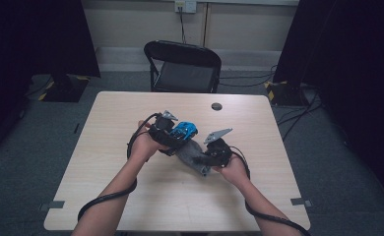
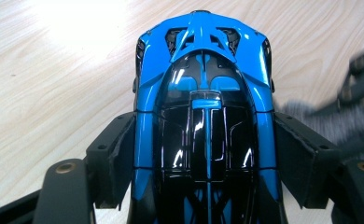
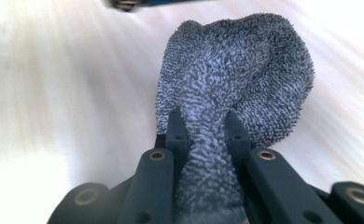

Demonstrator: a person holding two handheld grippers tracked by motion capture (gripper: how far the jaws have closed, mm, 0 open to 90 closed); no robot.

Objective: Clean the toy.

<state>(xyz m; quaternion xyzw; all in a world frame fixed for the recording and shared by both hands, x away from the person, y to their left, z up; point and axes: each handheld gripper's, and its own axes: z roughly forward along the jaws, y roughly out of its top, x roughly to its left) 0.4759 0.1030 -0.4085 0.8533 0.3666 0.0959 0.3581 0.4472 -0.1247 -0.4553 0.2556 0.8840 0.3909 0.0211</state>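
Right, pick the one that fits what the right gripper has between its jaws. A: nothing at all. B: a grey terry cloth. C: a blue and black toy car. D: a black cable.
B: in the right gripper view the right gripper has its jaws pinched on a bunched grey terry cloth, while the blue and black toy car sits between the jaws of the left gripper.
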